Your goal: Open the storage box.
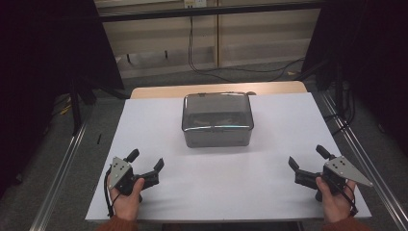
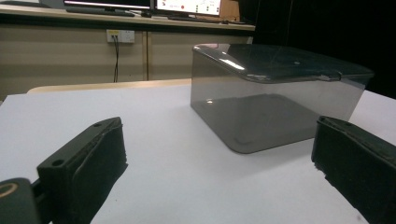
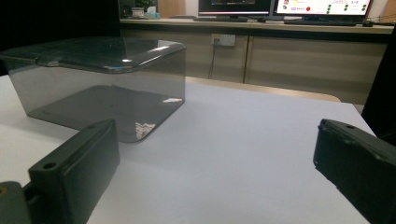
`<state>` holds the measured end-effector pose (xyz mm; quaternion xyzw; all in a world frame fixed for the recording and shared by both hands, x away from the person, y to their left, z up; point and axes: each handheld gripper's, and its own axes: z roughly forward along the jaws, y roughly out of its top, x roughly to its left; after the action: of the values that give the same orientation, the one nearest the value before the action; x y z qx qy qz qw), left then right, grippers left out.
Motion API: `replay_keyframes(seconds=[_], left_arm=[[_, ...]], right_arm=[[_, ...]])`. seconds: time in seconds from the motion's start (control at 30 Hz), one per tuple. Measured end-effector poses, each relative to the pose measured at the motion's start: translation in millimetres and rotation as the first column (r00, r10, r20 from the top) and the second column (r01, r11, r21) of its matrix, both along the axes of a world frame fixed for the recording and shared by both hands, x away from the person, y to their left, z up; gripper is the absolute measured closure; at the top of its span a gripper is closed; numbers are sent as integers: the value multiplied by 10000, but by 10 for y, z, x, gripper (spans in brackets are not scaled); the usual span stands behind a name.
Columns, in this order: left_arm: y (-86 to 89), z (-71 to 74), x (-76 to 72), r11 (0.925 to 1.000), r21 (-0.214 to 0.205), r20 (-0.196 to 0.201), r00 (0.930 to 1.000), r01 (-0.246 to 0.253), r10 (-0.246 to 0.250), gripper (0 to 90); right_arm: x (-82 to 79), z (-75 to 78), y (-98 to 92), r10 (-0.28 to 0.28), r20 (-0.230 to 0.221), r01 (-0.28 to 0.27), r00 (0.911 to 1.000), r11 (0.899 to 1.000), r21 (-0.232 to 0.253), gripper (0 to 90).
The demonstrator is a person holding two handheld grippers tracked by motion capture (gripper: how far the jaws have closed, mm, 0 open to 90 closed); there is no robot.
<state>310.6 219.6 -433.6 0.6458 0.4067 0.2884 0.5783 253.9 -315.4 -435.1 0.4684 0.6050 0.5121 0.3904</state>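
Two hands wait near a grey box

The left gripper [image 1: 146, 162] and the right gripper [image 1: 306, 157] rest low at the near corners of the white table [image 1: 159, 202], jaws wide apart, holding nothing. Both point inward at the see-through grey box with a lid [image 1: 217, 119], which sits well away in the middle, toward the back.

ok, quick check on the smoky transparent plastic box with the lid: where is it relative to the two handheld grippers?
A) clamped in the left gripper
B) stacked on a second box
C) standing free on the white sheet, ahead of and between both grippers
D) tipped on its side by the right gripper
C: the smoky transparent plastic box stands upright, lid on, on the white sheet, with the left gripper and right gripper both open and clear of it.
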Motion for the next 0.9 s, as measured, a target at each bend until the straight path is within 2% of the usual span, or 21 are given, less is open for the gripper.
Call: replay_keyframes(seconds=[0.33,0.53,0.6,0.67,0.73,0.9], left_arm=[[-35,-8,3,10000,-6,-50,10000,69,-69,29],[-46,-10,11,9999,-8,-106,9998,145,-145,30],[-53,-8,15,9999,11,-122,9998,133,-132,30],[-65,-12,22,9992,-333,-184,9996,206,-212,30],[-78,-15,24,9996,-86,-169,9995,266,-267,30],[-83,-27,15,9995,-117,-284,9992,282,-286,30]], right_arm=[[21,-11,0,86,-71,-86,9999,10000,32,0],[41,-15,33,359,-97,-359,9993,9994,7,0],[53,-22,26,449,-185,-443,9988,9986,289,0],[61,-26,32,497,-179,-492,9986,9983,300,0],[64,-24,48,590,-208,-586,9980,9981,188,0],[78,-14,102,749,-120,-747,9971,9971,139,0]])
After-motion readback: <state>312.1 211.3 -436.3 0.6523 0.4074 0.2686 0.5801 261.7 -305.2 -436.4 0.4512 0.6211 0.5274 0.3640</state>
